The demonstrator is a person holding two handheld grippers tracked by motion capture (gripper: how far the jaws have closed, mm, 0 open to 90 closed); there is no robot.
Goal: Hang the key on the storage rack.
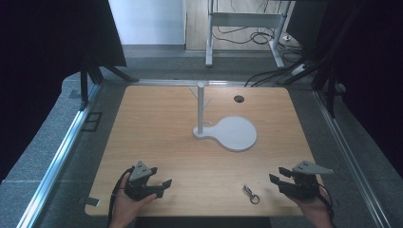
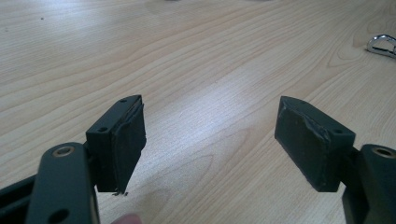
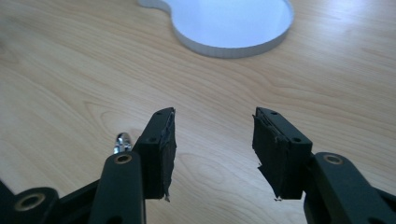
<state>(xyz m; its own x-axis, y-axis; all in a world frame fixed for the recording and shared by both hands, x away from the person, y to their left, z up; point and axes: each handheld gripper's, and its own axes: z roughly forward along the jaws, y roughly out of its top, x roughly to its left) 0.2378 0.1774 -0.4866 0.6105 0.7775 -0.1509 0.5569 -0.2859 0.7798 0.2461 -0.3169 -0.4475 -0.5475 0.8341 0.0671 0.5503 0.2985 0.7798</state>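
High view, clip: I see the small metal key clip (image 1: 250,194) lying flat on the wooden surface (image 1: 166,137), near the front edge, between my two hands but clearly more to the right.
High view, axis: its long axis runs diagonal, from back-left to front-right, with the ring at the front end.
High view, nearer hand: the right gripper (image 1: 279,178) is near the clip and points toward the left of the view; the left gripper (image 1: 161,183) is well apart from it. I judge the right hand should take it.
High view, stand: the white stand (image 1: 235,134) with its upright post is farther back, at the middle.
Left gripper view, jaws: wide open, nothing between them; the clip (image 2: 382,45) shows far away at the upper right edge.
Right gripper view, jaws: partly open and empty; the clip (image 3: 122,142) peeks out just left of the left jaw, outside the gap, so I must swing left before closing.
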